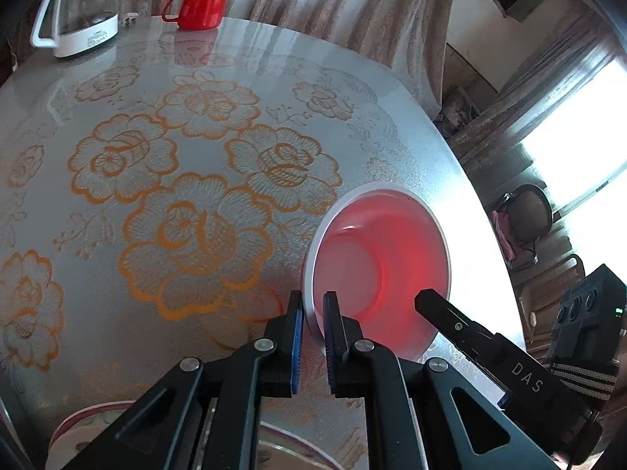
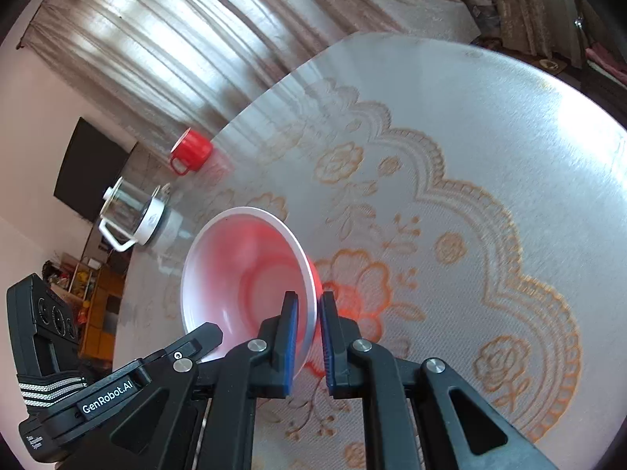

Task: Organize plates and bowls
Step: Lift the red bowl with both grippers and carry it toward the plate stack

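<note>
left hand-held gripper (image 1: 313, 321), right hand-held gripper (image 2: 309, 325), pinching bowl (image 1: 380, 266)

Left gripper (image 1: 313, 305) and right gripper (image 2: 309, 305): both angled downward, fingers (image 1: 296, 333) clamped on opposite rims of one bowl (image 1: 392, 243).

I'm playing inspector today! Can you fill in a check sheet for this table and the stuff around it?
Surface: round table with flower pattern.
Job's things: red bowl, tilted, gripped at its rim on opposite sides; plates at near edge.
Clutter: red mug, glass kettle.
Grippers: left gripper and right gripper both shut on the bowl.
Cables: nothing seen.
Surroundings: curtains, chair.
</note>
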